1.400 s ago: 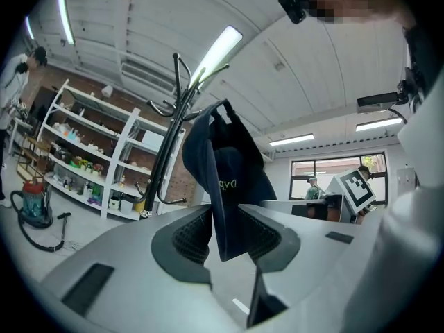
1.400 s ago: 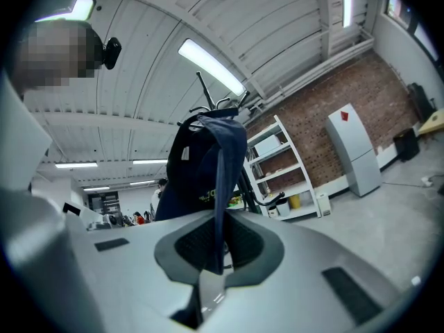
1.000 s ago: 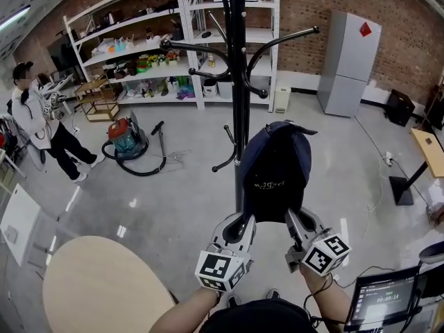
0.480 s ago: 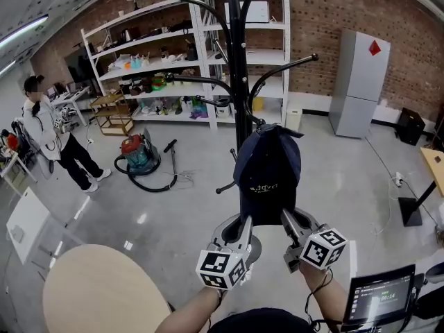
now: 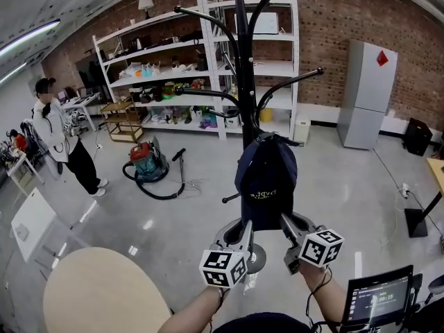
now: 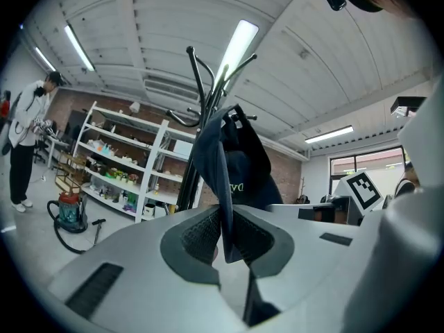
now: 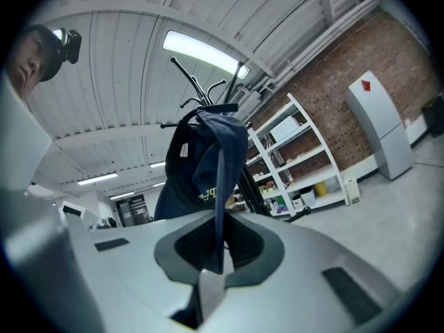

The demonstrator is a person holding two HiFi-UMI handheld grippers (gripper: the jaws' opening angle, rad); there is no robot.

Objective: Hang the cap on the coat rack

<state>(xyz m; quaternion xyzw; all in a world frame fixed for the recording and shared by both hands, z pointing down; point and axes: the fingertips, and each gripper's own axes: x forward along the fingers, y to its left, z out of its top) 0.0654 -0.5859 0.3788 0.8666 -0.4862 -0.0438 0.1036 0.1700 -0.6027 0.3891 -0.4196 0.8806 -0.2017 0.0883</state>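
Both the left gripper [image 5: 244, 231] and the right gripper [image 5: 287, 225] are clamped on the lower edge of the dark cap [image 5: 266, 182], held up against the coat rack [image 5: 243, 82], top beside a lower hook, so hooking and letting go look left to do.

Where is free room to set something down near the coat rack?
The round beige table, lower left, is bare. The grey floor between the black metal coat rack and the tall grey cabinet is open. The white shelves are crowded.

Navy cap [image 5: 266, 179] against coat rack [image 5: 242, 61]
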